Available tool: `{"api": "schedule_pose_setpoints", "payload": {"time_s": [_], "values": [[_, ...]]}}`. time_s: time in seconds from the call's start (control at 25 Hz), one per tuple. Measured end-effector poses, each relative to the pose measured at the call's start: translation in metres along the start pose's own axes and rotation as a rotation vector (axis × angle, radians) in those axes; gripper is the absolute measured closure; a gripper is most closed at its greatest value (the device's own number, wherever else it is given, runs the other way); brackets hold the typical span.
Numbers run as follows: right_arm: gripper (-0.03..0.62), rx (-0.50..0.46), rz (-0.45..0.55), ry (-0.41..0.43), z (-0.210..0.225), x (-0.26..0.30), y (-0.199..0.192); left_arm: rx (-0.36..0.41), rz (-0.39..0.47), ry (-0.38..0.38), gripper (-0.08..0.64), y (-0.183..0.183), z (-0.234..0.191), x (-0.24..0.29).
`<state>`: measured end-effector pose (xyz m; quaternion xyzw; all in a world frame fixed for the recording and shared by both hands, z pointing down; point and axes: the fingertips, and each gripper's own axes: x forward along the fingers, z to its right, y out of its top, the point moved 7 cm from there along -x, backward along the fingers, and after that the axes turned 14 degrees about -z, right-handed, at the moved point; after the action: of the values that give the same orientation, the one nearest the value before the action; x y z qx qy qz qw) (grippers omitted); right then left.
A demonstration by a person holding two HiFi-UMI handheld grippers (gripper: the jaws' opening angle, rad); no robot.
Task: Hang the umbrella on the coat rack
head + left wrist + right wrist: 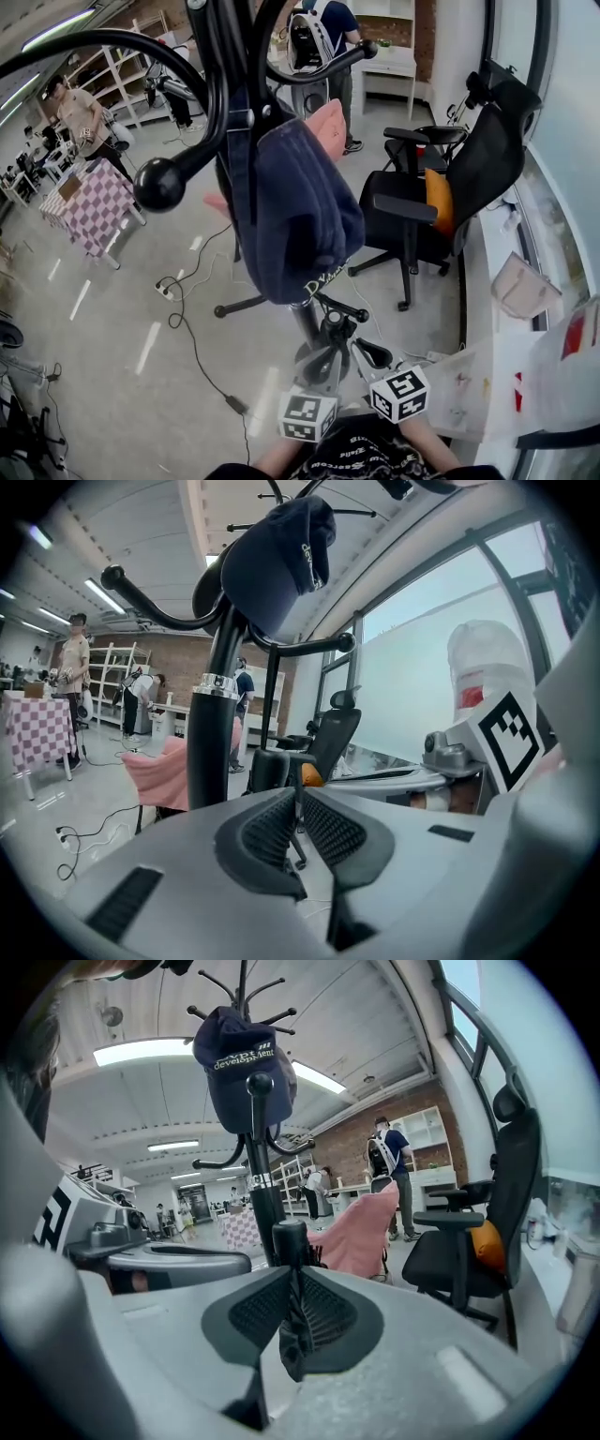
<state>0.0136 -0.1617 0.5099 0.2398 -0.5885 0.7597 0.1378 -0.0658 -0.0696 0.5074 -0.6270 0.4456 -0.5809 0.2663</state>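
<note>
left gripper (pixel 298 808) has its jaws pressed together with nothing between them. beyond it to the left rises the black coat rack (pixel 211 714), with a navy cap (pixel 272 560) hung up top. right gripper (pixel 292 1283) pinches a dark strip of the umbrella (pixel 289 1241); strap or cloth, i cannot tell. its black stub end stands just past the jaws, and the rest is hidden under the gripper body.

The black coat rack (pixel 257 1190) stands upright, its pole rising to curved arms tipped with round knobs (pixel 158 184). The black umbrella (pixel 289 1239) is folded, its cylindrical end upright just in front of the pole, with a dark fold of it pinched in the right tool (pixel 292 1286).
</note>
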Motion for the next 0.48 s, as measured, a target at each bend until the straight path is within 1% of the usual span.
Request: {"api": "schedule_pose_setpoints", "payload": {"time_s": [0.04,0.12,0.2,0.32,0.48], "values": [[0.556,0.0,-0.008,-0.016,0.0,-0.001,-0.004,0.001,-0.007,0.002,0.546,-0.003,0.0,0.0],[0.582,0.001,-0.02,-0.044,0.0,-0.002,-0.012,0.0,-0.02,0.005,0.547,-0.009,0.001,0.002],[0.588,0.005,-0.031,-0.06,0.001,-0.002,-0.018,-0.003,-0.032,-0.001,0.548,-0.013,0.003,0.004],[0.588,0.002,-0.052,-0.07,-0.001,-0.002,-0.026,0.003,-0.049,-0.018,0.548,-0.019,0.009,0.008],[0.588,-0.011,-0.071,-0.063,-0.005,-0.002,-0.032,0.013,-0.062,-0.034,0.548,-0.022,0.014,0.013]]}}
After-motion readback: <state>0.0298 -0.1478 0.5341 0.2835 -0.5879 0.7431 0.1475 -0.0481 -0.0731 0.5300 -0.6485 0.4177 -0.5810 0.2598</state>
